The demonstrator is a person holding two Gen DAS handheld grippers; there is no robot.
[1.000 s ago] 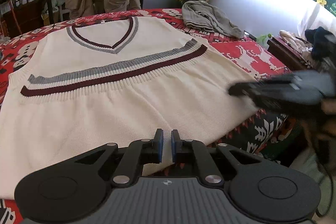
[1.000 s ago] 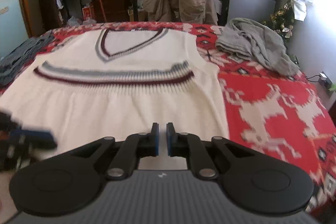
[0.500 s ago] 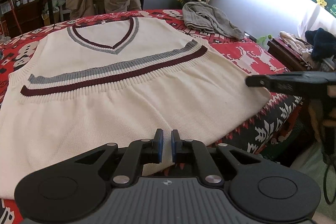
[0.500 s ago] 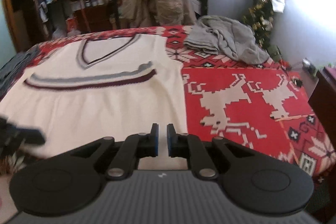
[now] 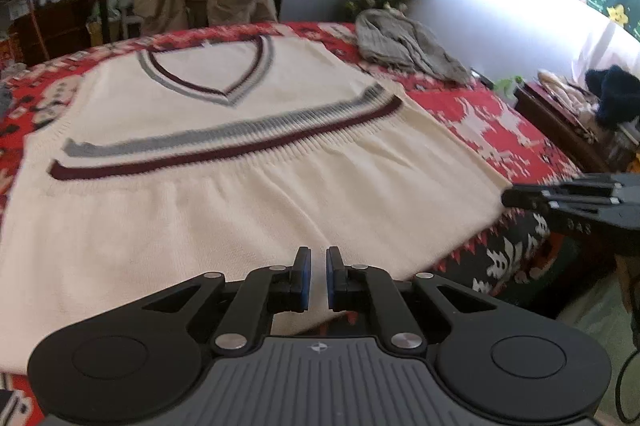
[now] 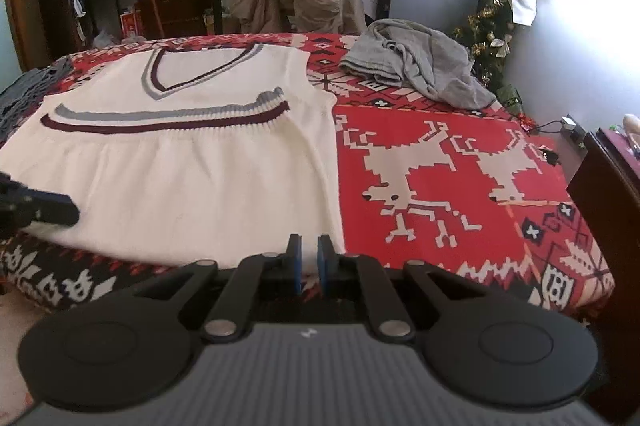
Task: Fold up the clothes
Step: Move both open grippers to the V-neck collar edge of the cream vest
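The cream vest (image 5: 240, 186) lies flat on the red-blanketed bed (image 6: 460, 166), unfolded. Left claw (image 5: 318, 278) and right claw (image 6: 309, 266) both nearly together, empty. Next: part them, grip hem corners.

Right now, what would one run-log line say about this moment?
task: fold clothes | vest: flat on bed, unfolded | left hand-held gripper: shut, empty, at hem | right hand-held gripper: shut, empty, at hem corner
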